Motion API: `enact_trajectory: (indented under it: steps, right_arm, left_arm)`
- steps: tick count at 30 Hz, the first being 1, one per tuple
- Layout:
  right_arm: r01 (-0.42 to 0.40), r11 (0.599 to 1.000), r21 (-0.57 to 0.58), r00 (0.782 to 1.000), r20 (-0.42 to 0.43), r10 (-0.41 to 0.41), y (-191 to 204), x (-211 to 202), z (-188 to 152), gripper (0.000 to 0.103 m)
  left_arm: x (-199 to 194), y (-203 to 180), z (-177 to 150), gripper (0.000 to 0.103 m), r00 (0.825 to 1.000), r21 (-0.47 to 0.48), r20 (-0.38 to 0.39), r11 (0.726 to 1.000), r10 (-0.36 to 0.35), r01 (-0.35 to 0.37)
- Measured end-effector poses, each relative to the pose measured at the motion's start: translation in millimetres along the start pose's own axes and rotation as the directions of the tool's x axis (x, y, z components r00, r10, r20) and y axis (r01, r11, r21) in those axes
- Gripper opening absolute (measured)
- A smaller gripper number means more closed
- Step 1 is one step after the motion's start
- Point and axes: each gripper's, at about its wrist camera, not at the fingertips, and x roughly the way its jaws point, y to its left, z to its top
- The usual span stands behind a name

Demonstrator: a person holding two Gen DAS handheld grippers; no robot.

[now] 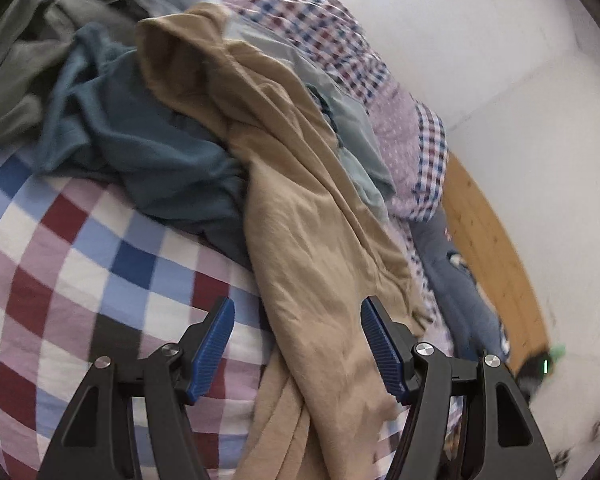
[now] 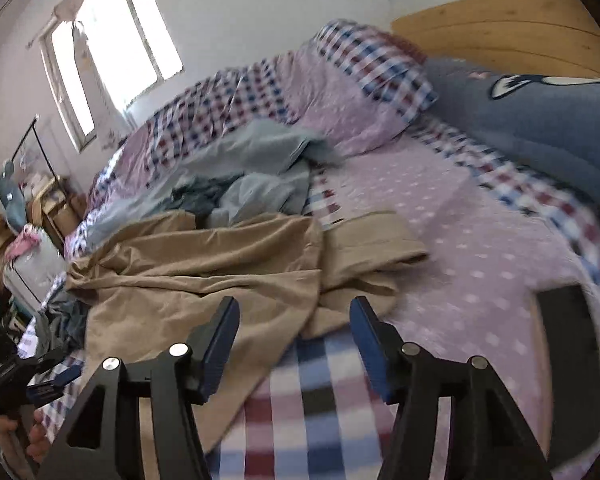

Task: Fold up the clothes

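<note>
Left gripper (image 1: 297,344): jaws standing apart over the tan garment (image 1: 300,216), pads pressing nothing, tilting down toward the bed.
Right gripper (image 2: 294,344): jaws gaping, nothing between the pads, tilting down just short of the garment's near edge (image 2: 204,280).
Tan garment: lying crumpled on the checked bedspread (image 1: 80,264), its long axis running away from the left gripper toward the teal garment (image 1: 148,148) and grey clothes (image 1: 32,40) beyond.
Hand (image 2: 20,436): showing at the right view's lower left, gripping the other tool's handle.
Hard to make out: both views are blurring; the garment's near end is being cut off below the left jaws.
Beyond: a blue pillow (image 2: 540,120) is resting against the wooden headboard (image 2: 508,28).
</note>
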Motion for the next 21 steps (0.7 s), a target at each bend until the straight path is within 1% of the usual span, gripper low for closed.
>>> enact_trajectory:
  steps: [4,9,11,12,13,15,16,17,18,21]
  right_arm:
    - [0.020,0.998,-0.057,0.999,-0.036,-0.022,3,46,9,0.061]
    - [0.071,0.995,-0.077,0.995,-0.069,-0.076,5,88,17,0.060]
    - [0.085,0.994,-0.074,0.991,-0.095,-0.092,5,101,17,0.054]
    - [0.088,0.993,-0.080,0.989,-0.108,-0.096,6,106,16,0.053]
    - [0.090,0.992,-0.087,0.987,-0.123,-0.101,8,111,15,0.050]
    - [0.098,0.990,-0.105,0.982,-0.148,-0.114,11,119,12,0.040]
    - [0.108,0.988,-0.114,0.981,-0.150,-0.124,13,120,10,0.028]
    - [0.118,0.986,-0.118,0.980,-0.145,-0.135,14,119,10,0.014]
    - [0.133,0.983,-0.124,0.980,-0.128,-0.149,17,115,9,0.010]
    - [0.183,0.971,-0.154,0.979,-0.063,-0.194,27,97,8,0.007]
  left_arm:
    - [5,-6,1,0.070,1.000,0.034,-0.020,0.999,0.005,-0.004]
    - [6,-3,0,0.070,0.999,0.032,-0.038,0.999,-0.003,0.004]
    - [4,0,0,0.070,0.999,0.026,-0.040,1.000,-0.006,0.007]
    - [5,0,0,0.070,0.999,0.023,-0.042,1.000,-0.007,0.008]
    - [6,0,0,0.070,0.999,0.021,-0.044,1.000,-0.008,0.009]
    - [6,2,1,0.070,0.999,0.019,-0.046,1.000,-0.006,0.007]
    - [5,3,1,0.070,0.999,0.019,-0.047,1.000,-0.004,0.005]
    - [5,4,1,0.070,0.999,0.019,-0.047,1.000,-0.002,0.002]
    - [3,5,1,0.070,0.999,0.018,-0.048,1.000,0.001,0.000]
    - [0,8,3,0.070,0.999,0.010,-0.042,1.000,0.007,-0.007]
